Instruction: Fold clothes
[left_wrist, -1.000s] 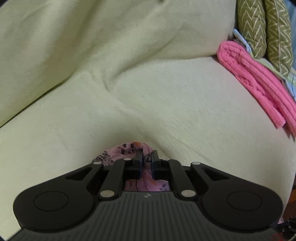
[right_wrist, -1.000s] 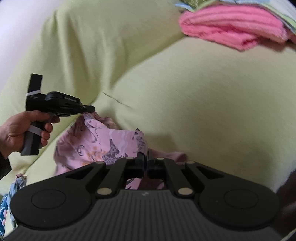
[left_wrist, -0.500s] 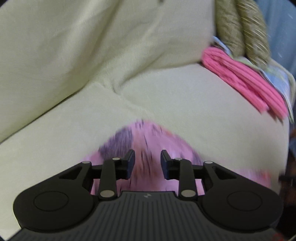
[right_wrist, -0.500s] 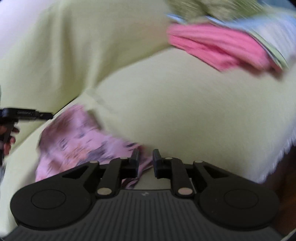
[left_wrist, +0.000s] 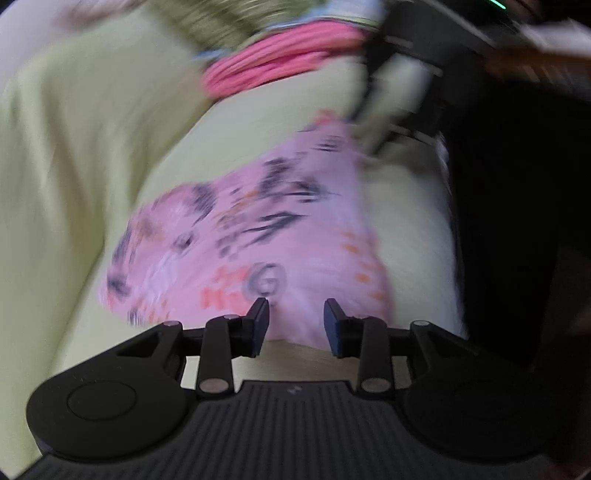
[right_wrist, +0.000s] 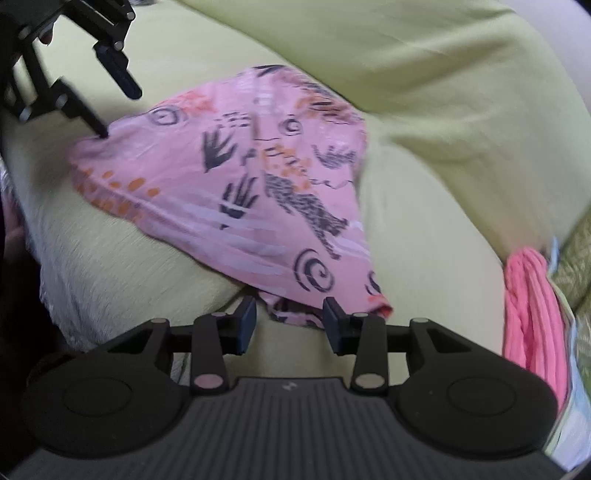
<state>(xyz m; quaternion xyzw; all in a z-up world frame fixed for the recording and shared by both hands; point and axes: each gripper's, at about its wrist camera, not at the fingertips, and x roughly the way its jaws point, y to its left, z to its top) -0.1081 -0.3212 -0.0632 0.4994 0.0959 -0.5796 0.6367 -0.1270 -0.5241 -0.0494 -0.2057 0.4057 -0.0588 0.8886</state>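
Now both tongs, left (left_wrist: 295, 325) and right (right_wrist: 289, 323), have just released the pink printed garment (right_wrist: 258, 177), earlier clenched.

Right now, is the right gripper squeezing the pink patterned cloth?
No, the right gripper has open jaws, and the pink patterned cloth lies loose on the sofa.

Both hand-held grippers (left_wrist: 295, 325) (right_wrist: 289, 325) just opened, pink printed garment (right_wrist: 236, 177) released, lying flat

No legible text or labels anywhere.
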